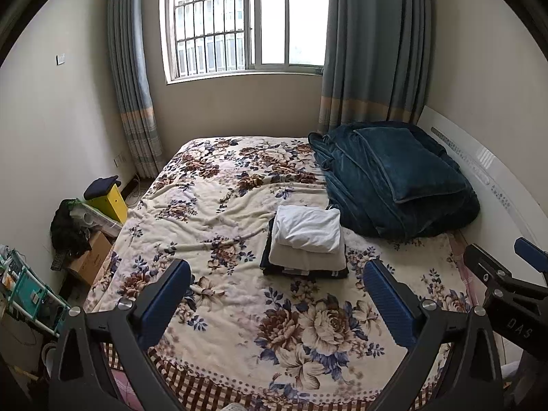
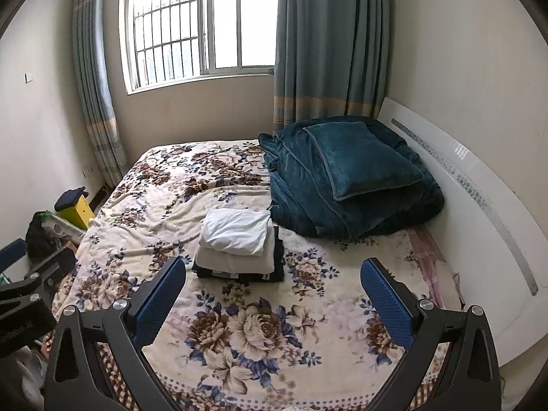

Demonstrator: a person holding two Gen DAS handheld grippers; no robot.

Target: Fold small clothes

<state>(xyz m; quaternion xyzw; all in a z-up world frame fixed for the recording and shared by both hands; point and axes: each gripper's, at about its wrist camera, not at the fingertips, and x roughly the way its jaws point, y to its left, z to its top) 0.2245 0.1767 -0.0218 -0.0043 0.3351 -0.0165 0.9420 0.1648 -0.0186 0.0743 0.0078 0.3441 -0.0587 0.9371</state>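
My left claw [image 1: 277, 303] and right claw [image 2: 274, 299] hang wide open and empty above the flowered blanket [image 1: 219, 205], because the folded clothes [image 1: 306, 239] already lie stacked farther ahead, near the teal quilt [image 1: 394, 178].

Left claw [image 1: 277, 294] and right claw [image 2: 274, 291] agape, apparently empty.

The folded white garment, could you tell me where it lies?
In both views it tops the clothes stack mid-bed, beside the teal quilt.
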